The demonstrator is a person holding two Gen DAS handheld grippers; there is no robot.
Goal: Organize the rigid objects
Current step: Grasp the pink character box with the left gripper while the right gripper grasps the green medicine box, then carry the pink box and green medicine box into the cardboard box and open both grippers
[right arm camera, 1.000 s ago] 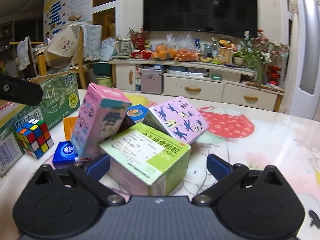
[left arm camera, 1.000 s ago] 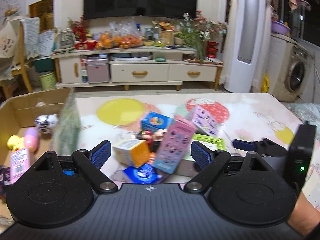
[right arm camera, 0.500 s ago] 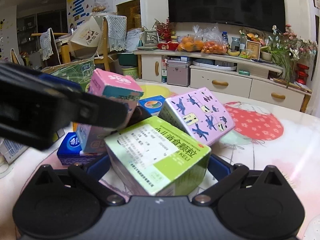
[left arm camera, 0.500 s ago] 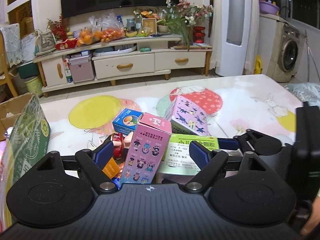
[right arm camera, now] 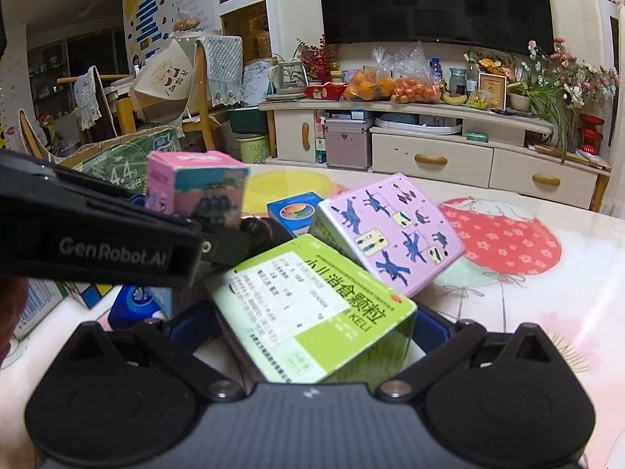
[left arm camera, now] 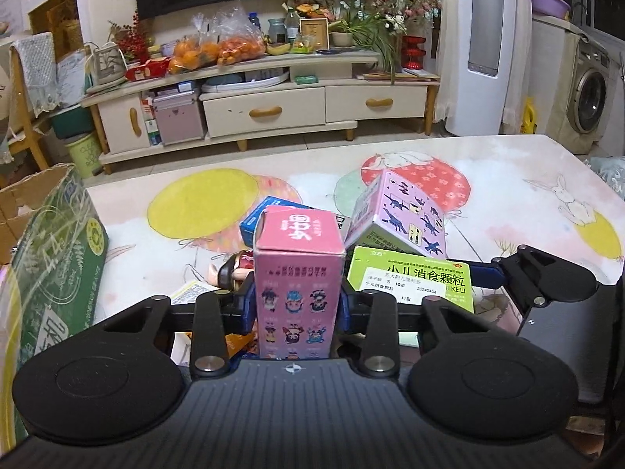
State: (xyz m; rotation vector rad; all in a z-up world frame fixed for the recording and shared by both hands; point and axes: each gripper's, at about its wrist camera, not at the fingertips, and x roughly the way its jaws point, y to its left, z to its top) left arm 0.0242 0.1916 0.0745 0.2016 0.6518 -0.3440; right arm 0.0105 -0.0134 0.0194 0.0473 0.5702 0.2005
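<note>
My left gripper [left arm camera: 299, 305] is shut on a tall pink box with cartoon figures [left arm camera: 299, 273], its blue pads pressed on both sides; the box also shows in the right wrist view [right arm camera: 195, 185]. My right gripper [right arm camera: 312, 324] has its pads against both sides of a green medicine box [right arm camera: 312, 305], which shows in the left wrist view [left arm camera: 410, 279] too. A lilac box with blue figures [right arm camera: 390, 234] leans just behind the green box. A blue box [right arm camera: 293, 211] and a small doll [left arm camera: 234, 269] lie in the pile.
An open cardboard carton with green print [left arm camera: 50, 258] stands at the table's left edge. A blue tissue pack [right arm camera: 134, 305] lies near the left gripper. The table [left arm camera: 508, 179] has a balloon-and-rabbit print cloth. A TV cabinet stands beyond.
My left gripper moved right onto the pink box and closed on it. My right gripper moved forward around the green box and closed on its sides.
</note>
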